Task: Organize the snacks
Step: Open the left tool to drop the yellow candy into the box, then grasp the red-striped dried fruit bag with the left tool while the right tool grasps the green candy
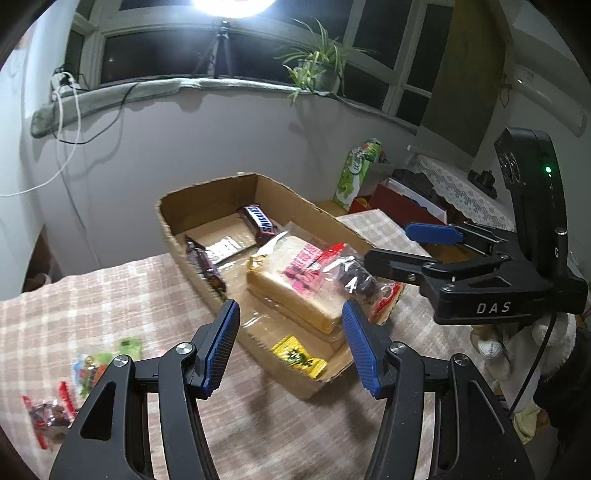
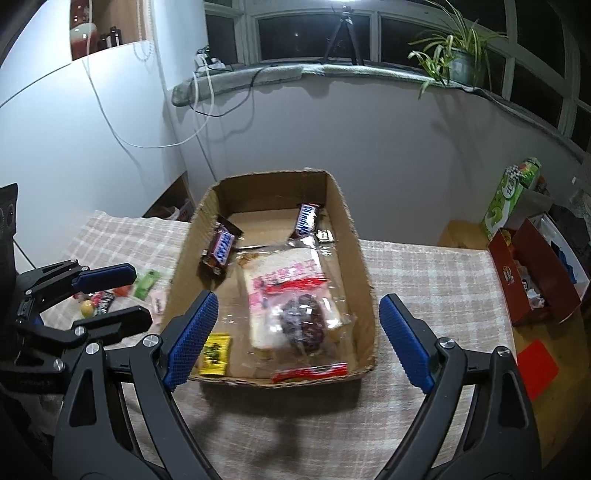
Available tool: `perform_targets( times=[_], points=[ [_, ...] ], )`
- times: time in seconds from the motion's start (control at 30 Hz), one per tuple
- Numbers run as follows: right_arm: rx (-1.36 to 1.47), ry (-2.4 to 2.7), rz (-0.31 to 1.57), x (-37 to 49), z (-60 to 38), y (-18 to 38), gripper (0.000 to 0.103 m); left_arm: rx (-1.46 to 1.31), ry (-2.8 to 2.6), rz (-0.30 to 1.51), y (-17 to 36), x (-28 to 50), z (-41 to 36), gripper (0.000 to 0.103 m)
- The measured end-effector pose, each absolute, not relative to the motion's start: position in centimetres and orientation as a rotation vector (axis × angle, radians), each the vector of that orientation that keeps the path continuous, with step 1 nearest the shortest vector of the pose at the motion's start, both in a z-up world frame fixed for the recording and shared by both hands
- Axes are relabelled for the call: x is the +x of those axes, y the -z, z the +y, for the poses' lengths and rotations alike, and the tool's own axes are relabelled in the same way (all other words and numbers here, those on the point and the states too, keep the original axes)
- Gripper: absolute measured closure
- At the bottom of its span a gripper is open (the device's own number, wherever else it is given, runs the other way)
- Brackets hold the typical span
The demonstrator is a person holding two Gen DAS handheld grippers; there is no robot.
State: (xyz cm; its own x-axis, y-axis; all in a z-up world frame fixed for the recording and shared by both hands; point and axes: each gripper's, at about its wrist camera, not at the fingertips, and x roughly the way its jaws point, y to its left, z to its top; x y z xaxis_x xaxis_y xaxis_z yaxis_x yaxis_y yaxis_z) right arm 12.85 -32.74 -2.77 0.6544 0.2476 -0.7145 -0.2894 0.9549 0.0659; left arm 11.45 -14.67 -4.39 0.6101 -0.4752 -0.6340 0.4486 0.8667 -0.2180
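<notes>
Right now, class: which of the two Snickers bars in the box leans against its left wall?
The Snickers bar propped against the left wall; the other Snickers lies toward the back right corner.

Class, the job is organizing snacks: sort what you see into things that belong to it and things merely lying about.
Belongs: cardboard box, two Snickers bars, bagged bread, yellow packet, loose snacks on the cloth.

Lying about: potted plant, tripod, green carton, red box.

dark windows (image 2: 314,37) are set above a white curved wall (image 2: 332,140); a bright lamp (image 1: 232,5) on a tripod (image 1: 219,51) and a potted plant (image 2: 458,55) are placed on the sill.
</notes>
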Motion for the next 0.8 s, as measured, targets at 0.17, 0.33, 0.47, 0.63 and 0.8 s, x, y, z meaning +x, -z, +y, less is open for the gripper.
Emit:
perform_targets(
  times=[0.17,0.33,0.47,0.63,0.8],
  points=[
    [-0.058,-0.347,0.78,11.7,-30.8,1.8,0.012,-0.048,0.493,0.73,3.8,10.5,-12.2,0.046],
    [-0.077,-0.418,0.776,10.3,-27.8,1.3,0.012,-0.1,0.429,0.721,3.4,9.5,-8.1,0.046],
    [-0.106,-0.485,0.791,9.2,-24.8,1.6,0.012,-0.155,0.365,0.715,3.4,8.8,-4.1,0.046],
    [-0.162,-0.57,0.818,8.2,-20.5,2.9,0.012,-0.202,0.294,0.713,3.9,8.1,-0.1,0.046],
    [-0.242,-0.644,0.847,7.4,-16.2,5.0,0.012,-0.228,0.231,0.72,4.8,7.6,2.7,0.046]
  ],
)
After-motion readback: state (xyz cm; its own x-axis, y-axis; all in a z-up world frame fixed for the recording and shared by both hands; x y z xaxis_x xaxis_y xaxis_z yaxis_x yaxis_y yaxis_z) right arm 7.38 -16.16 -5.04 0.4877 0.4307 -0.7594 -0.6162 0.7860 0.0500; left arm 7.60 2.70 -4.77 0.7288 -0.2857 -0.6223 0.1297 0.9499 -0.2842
